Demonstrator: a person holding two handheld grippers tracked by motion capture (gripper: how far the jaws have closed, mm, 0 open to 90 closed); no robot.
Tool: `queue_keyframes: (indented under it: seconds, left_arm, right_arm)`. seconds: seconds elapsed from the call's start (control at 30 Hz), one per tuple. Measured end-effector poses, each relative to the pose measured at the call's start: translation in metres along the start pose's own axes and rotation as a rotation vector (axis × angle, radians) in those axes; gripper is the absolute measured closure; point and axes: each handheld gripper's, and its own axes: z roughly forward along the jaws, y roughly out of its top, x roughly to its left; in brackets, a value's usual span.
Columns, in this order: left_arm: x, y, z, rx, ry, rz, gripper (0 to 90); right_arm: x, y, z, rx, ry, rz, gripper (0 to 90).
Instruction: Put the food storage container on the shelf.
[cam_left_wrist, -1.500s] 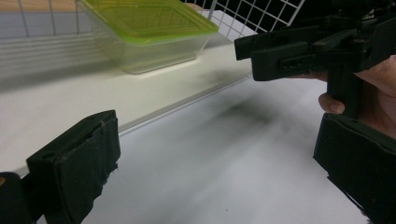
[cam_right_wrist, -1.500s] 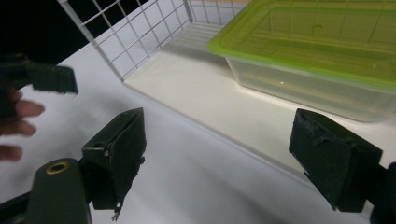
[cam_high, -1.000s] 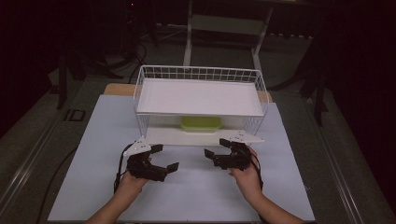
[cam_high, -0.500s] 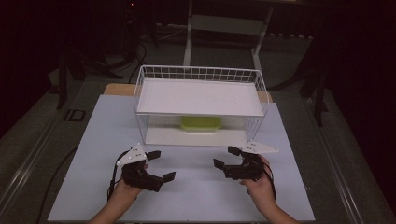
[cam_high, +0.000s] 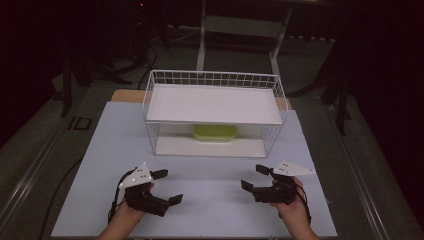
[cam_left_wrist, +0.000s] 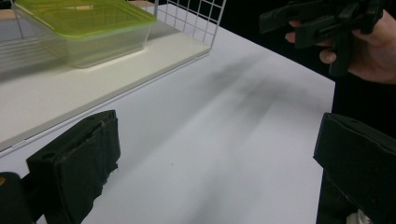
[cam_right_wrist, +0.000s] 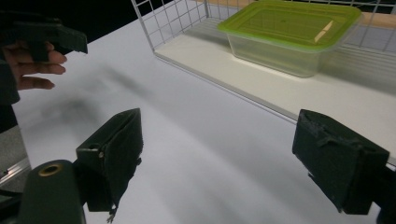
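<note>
White table (cam_high: 210, 175) bears both tools, left (cam_high: 167, 187) and right (cam_high: 252, 177), jaws spread, empty.

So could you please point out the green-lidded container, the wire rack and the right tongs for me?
Green-lidded container (cam_right_wrist: 292, 23): right gripper view, middle of its lid.
Wire rack (cam_high: 212, 78): high view, back rim of the mesh.
Right tongs (cam_high: 255, 177): high view, midway between the fingertips.

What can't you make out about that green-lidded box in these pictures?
- High view: the green-lidded box sits under the rack's upper shelf, which hides its rear.
- Left gripper view: the top edge cuts off its far side.
- Right gripper view: any contents are unclear through the tinted lid.
</note>
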Motion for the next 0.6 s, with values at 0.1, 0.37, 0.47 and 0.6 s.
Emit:
queue_keyframes:
  seconds: [0.1,0.37,0.47,0.6]
  left_arm:
    - [-0.002,-0.001,0.002,0.005,-0.001,0.011,1.0]
    - [-0.007,-0.006,0.004,0.005,-0.01,0.047,1.0]
    - [-0.008,-0.007,0.005,-0.001,-0.005,0.069,1.0]
    - [-0.009,-0.01,0.006,-0.001,-0.01,0.12,1.0]
  right_arm:
    - [-0.002,-0.003,-0.005,-0.002,-0.005,-0.01,16.1]
    - [-0.008,-0.016,-0.011,0.002,-0.008,-0.038,16.1]
    - [-0.011,-0.021,-0.011,0.009,-0.001,-0.04,16.2]
    - [-0.015,-0.026,-0.007,0.026,0.0,-0.072,16.2]
